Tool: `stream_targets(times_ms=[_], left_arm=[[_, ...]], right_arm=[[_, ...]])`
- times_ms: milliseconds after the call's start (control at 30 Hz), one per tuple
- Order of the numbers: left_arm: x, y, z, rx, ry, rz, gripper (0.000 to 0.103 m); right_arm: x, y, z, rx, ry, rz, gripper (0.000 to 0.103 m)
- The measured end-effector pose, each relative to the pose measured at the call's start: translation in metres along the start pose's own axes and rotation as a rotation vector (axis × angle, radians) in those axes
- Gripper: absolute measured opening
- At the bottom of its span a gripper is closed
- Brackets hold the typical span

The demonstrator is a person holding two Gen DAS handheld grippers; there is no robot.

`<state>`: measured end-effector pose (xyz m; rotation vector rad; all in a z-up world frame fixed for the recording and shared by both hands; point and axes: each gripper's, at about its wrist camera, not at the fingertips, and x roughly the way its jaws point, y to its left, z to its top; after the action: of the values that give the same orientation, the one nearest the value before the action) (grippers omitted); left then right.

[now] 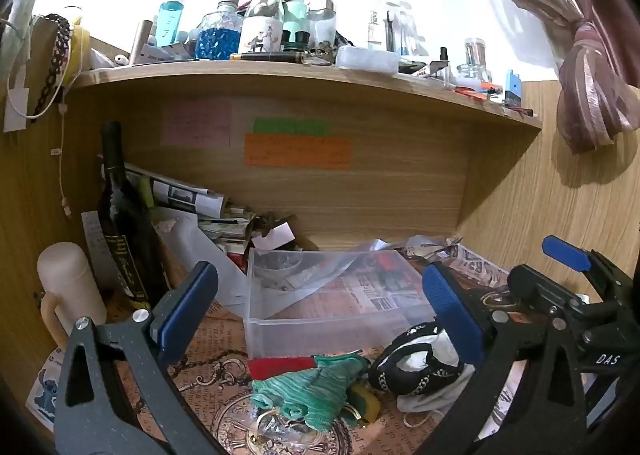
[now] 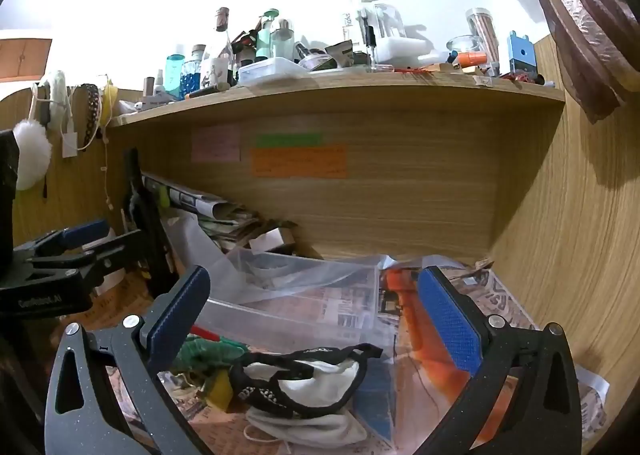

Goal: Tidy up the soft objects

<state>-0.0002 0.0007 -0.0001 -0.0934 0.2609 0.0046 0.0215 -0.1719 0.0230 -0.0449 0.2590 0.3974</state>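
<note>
Both tools hover over a cluttered tabletop (image 1: 208,339) covered in printed paper, and neither has taken anything yet: the left hand-held gripper (image 1: 316,303) stands wide apart with nothing between its blue pads, and the right hand-held gripper (image 2: 316,319) is just as wide and just as empty. The soft things lie in a loose heap at the bottom centre of both views: a green cloth (image 1: 316,387) with a red strip (image 1: 280,367) beside it, a yellow piece (image 1: 368,403) half buried under them, and a black-and-white fabric bundle (image 2: 304,383) with a white cloth (image 2: 308,429) below it. Directly behind the heap, in the middle of the frame, sits the clear plastic bin (image 1: 320,327), which looks like the likely destination, though a sheet of clear film (image 1: 312,275) droops across its opening. The trouble I would expect comes from the tangle: the pieces overlap, so a pinch on the bundle could drag the white cloth or a strap along, or catch only a thin fold that slips free on the lift. The film could also block a drop, and the dark bottle (image 1: 120,215) at the left of the frame stands close enough that a wide swing of the left tool might tip it.
</note>
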Motion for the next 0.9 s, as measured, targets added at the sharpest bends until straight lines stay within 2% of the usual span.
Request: stream_targets(times_ms=[300, 900], left_arm=[[0.000, -0.001, -0.002, 0.012, 0.006, -0.013, 0.103], [-0.001, -0.008, 0.000, 0.041, -0.007, -0.016, 0.103]], right_arm=[[-0.001, 0.001, 0.001, -0.017, 0.001, -0.017, 0.103], [0.000, -0.001, 0.001, 0.022, 0.011, 0.010, 0.103]])
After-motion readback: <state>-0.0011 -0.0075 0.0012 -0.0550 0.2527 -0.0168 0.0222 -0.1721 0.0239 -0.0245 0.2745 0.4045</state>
